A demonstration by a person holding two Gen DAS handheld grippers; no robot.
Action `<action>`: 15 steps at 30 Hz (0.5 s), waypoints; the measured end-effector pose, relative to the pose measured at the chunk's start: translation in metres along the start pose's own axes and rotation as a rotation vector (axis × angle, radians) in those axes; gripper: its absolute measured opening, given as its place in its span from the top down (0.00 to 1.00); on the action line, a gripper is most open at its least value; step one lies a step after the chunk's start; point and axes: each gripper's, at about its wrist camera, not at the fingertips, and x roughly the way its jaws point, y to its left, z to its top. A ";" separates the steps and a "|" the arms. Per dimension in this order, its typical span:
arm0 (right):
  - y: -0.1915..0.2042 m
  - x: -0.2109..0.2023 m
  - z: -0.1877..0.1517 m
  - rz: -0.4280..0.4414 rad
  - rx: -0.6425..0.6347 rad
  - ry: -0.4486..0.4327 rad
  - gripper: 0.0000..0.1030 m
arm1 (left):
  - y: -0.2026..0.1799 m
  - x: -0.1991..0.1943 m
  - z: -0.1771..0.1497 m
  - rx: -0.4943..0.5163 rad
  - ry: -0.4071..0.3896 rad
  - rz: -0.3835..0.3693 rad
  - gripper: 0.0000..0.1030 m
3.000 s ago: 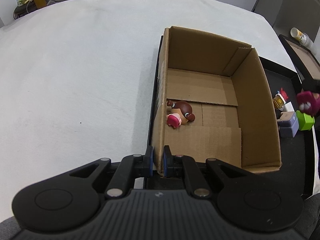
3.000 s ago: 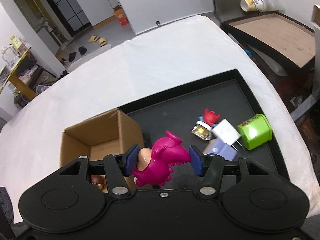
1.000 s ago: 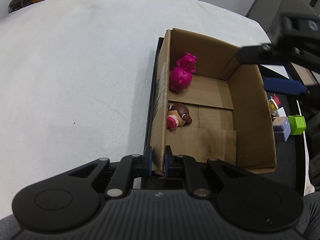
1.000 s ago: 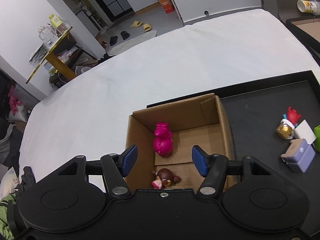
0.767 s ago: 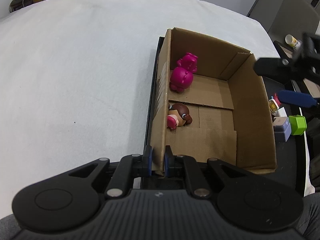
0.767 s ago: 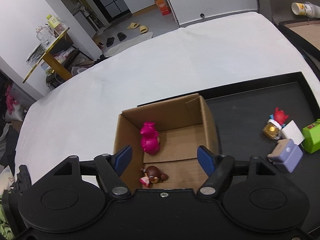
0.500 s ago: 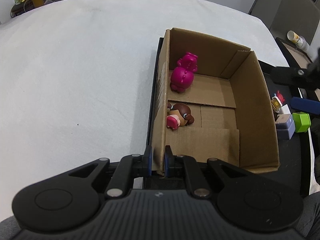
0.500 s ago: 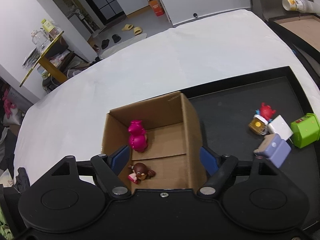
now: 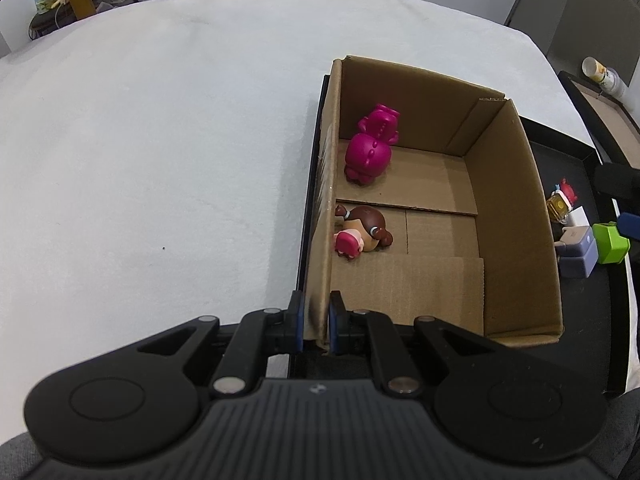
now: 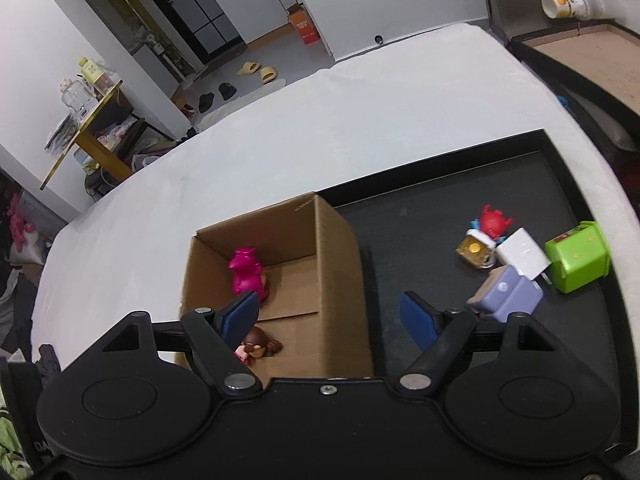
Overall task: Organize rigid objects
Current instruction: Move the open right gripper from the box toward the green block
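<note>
A cardboard box (image 9: 516, 200) stands open on a black tray (image 10: 420, 208). In it lie a magenta figure (image 9: 370, 148) at the far left corner and a brown-haired doll (image 9: 360, 232) nearer. My left gripper (image 9: 314, 324) is shut on the box's near left wall. My right gripper (image 10: 328, 316) is open and empty above the box's right wall (image 10: 340, 280). On the tray to the right lie a lilac block (image 10: 508, 292), a white charger (image 10: 522, 254), a green cube (image 10: 578, 256) and a red-and-gold figure (image 10: 486, 232).
The tray sits on a white tablecloth (image 9: 160, 140). A second tray with a brown floor (image 10: 592, 60) and a paper cup (image 10: 568, 0) stand beyond the table's right edge. Room furniture and shoes lie far behind.
The magenta figure left my right gripper and now lies in the box. My right gripper has opened and moved right, from over the box towards the tray's loose objects. The left gripper has held still.
</note>
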 end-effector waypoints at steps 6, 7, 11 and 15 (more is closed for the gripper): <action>-0.018 -0.006 -0.002 -0.009 0.009 -0.012 0.24 | -0.004 0.001 0.000 0.006 0.002 0.020 0.90; -0.022 -0.007 -0.003 -0.011 0.016 -0.012 0.24 | -0.004 0.001 0.000 0.005 0.002 0.022 0.90; -0.034 -0.011 -0.005 -0.018 0.023 -0.022 0.24 | -0.006 0.000 0.000 0.004 0.002 0.033 0.90; -0.045 -0.014 -0.007 -0.025 0.027 -0.024 0.24 | -0.008 0.000 0.000 0.003 0.004 0.045 0.90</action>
